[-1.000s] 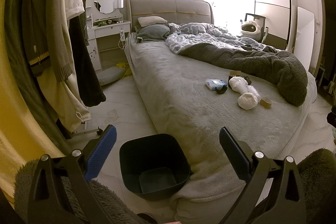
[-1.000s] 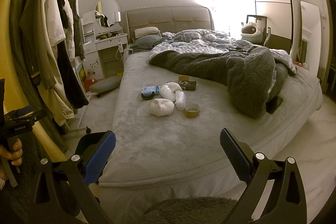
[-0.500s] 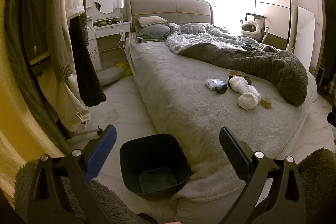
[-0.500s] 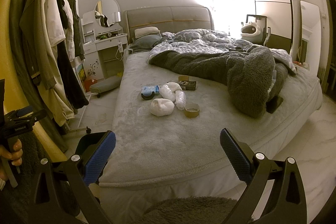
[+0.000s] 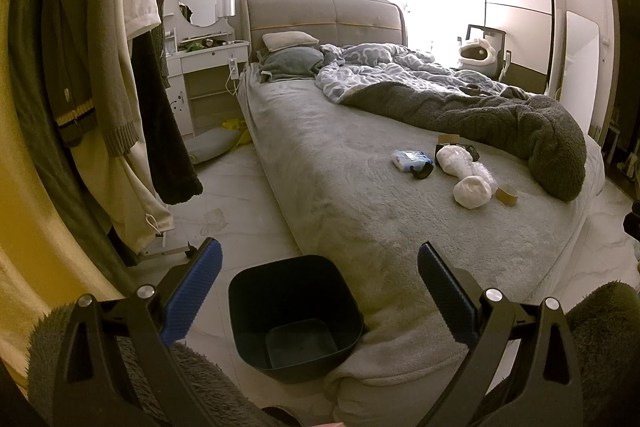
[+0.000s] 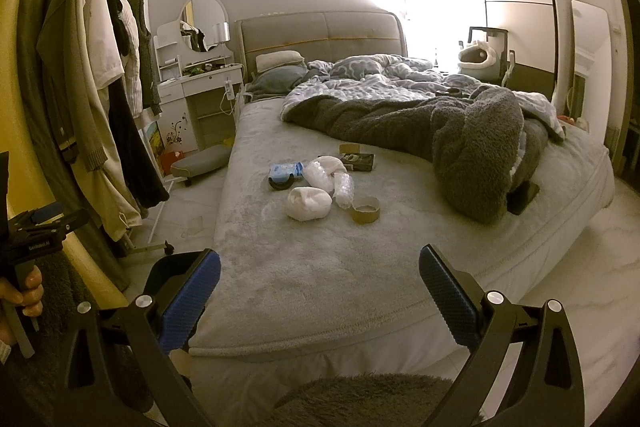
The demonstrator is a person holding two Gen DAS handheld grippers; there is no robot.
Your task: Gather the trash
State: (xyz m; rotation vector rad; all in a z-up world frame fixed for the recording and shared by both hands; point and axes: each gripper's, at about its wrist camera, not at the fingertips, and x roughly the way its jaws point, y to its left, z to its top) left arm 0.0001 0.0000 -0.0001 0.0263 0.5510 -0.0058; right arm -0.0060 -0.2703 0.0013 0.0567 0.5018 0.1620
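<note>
left claw [image 5: 318,269]: spread wide, empty, above bin [image 5: 294,315] | right claw [image 6: 320,273]: spread wide, empty

You see the bed [image 6: 320,267] with a grey blanket [image 6: 460,147], pillows [image 6: 280,67], and the trash [image 6: 320,187] lying together near its middle. The bin [image 5: 294,315] stands on the floor [image 5: 240,195], touching the bed's corner.
</note>
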